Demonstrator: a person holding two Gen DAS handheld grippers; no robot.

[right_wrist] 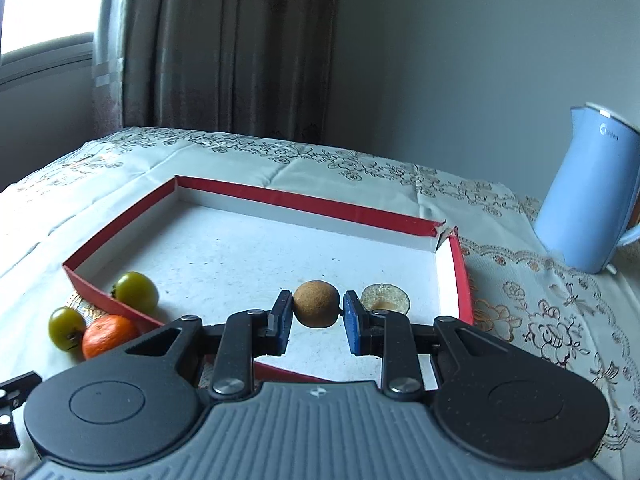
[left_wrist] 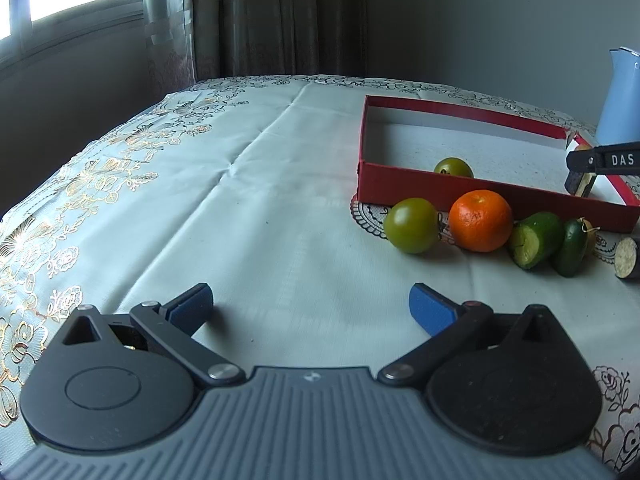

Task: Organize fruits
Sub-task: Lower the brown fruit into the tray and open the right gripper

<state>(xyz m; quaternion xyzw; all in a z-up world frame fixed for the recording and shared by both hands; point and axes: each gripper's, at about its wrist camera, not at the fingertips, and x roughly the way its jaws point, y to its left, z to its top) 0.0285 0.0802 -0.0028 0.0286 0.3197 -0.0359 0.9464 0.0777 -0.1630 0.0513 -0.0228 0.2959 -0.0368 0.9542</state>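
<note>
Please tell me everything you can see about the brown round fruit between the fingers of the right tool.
The brown fruit is small and nearly round, with a dull, rough, slightly speckled skin, like a kiwi or longan. It looks whole and undamaged. The right tool grips it on its left and right sides with blue pads, over the white floor of the red box, near the box's front right corner. Whether it rests on the floor or hangs above it is unclear. A cut fruit half lies just beside it, to its right.
</note>
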